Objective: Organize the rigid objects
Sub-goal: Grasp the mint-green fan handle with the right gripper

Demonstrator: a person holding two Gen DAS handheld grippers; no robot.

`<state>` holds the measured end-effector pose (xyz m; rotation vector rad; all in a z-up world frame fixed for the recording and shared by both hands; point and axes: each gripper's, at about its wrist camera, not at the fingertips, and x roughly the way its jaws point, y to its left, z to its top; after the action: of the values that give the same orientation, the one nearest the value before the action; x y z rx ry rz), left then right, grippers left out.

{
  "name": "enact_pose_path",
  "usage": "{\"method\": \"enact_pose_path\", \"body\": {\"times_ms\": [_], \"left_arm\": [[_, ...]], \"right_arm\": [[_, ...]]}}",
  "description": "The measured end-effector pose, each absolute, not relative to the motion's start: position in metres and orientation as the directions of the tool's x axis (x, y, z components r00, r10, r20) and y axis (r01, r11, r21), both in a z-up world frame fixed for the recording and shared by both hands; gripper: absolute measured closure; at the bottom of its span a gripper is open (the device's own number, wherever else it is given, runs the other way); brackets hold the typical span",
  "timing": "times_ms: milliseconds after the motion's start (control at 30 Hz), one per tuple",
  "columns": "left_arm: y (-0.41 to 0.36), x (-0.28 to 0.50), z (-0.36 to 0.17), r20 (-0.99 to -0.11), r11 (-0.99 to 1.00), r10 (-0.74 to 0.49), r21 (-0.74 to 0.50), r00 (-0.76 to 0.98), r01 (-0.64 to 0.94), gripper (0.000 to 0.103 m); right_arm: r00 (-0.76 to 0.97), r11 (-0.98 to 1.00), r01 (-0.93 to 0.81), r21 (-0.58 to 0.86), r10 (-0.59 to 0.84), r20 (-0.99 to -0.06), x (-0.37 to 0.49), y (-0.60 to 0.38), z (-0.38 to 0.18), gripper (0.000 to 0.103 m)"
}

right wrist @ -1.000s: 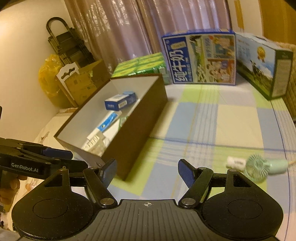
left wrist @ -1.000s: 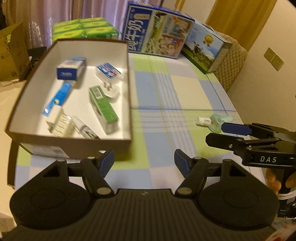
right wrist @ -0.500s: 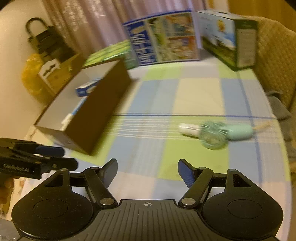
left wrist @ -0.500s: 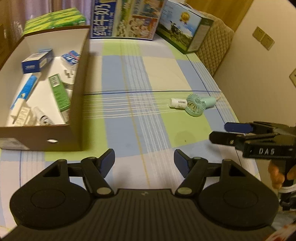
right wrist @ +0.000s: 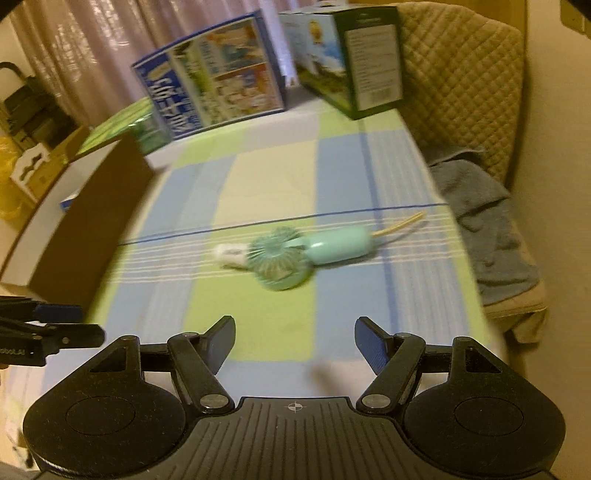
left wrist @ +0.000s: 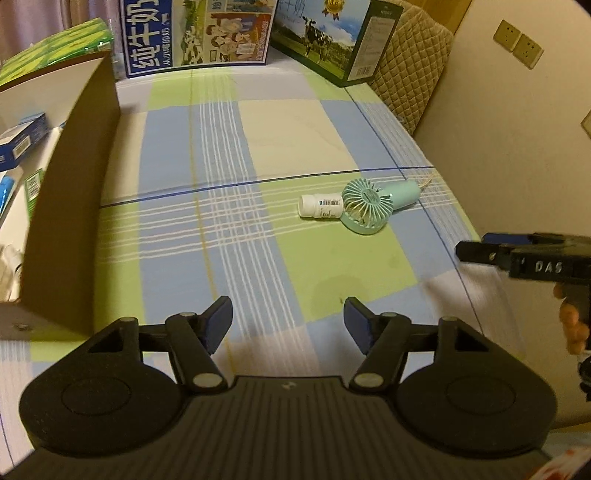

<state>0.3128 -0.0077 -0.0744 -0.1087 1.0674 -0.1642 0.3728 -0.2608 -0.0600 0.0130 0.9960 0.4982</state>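
Left tongs point(left wrist: 288, 325): released, jaws spread wide, nothing between them, held above the checked cloth point(left wrist: 221, 147) covering the bench. Right tongs point(right wrist: 294, 341): likewise released and empty, jaws wide apart.

Ahead of the left tongs and to their right lies a mint-green handheld fan point(left wrist: 369, 205), flat on the cloth, its round grille nearest the tongs and its handle pointing away to the right. A small white bottle point(left wrist: 320, 206) lies on its side, touching the fan's head on the left. In the right wrist view the same fan point(right wrist: 295, 254) and bottle point(right wrist: 231, 254) sit straight ahead of the right tongs, well apart from the fingertips; this view is blurred.

To the left of the left tongs stands an open brown box point(left wrist: 70, 184) with a white interior. Visible inside: a blue-and-white carton point(left wrist: 20, 142) and other small packs, partly hidden by the box wall.

At the far end of the bench, beyond both tongs, stand 2 large printed cartons: a blue milk carton point(left wrist: 195, 33) and a green carton point(left wrist: 328, 35) with a cow picture. A flat green pack point(left wrist: 55, 42) sits behind the brown box.
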Motion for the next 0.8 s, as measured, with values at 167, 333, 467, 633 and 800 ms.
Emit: {"method": "enact_pose_path", "body": {"times_ms": [167,333,467,633,800], "left_arm": [[-0.022,0.334,-0.089,-0.869,0.985,-0.173,-0.148,0.464,0.09,0.041],[-0.029,0.354,-0.099,-0.871,0.988,-0.154,-0.13,0.466,0.083,0.041],[-0.028,0.368,-0.106,-0.871,0.989,-0.15,-0.135,0.468,0.064,0.041],[-0.027,0.382,-0.113,-0.877,0.991,-0.137,-0.126,0.46,0.056,0.041],[-0.026,0.392,-0.118,-0.884,0.991,-0.133,-0.122,0.449,0.054,0.041]], "right_arm": [[0.45,0.897,-0.391,0.205,0.381,-0.808,0.406,-0.272,-0.071,0.056],[0.459,0.892,-0.411,0.189,0.382,-0.802,0.438,-0.271,-0.079,0.069],[0.442,0.882,-0.428,0.196,0.394,-0.806,0.464,-0.264,-0.087,0.077],[0.427,0.874,-0.456,0.171,0.383,-0.819,0.494,-0.251,-0.097,0.08],[0.391,0.85,-0.502,0.156,0.385,-0.836,0.518,-0.237,-0.11,0.08]]}}
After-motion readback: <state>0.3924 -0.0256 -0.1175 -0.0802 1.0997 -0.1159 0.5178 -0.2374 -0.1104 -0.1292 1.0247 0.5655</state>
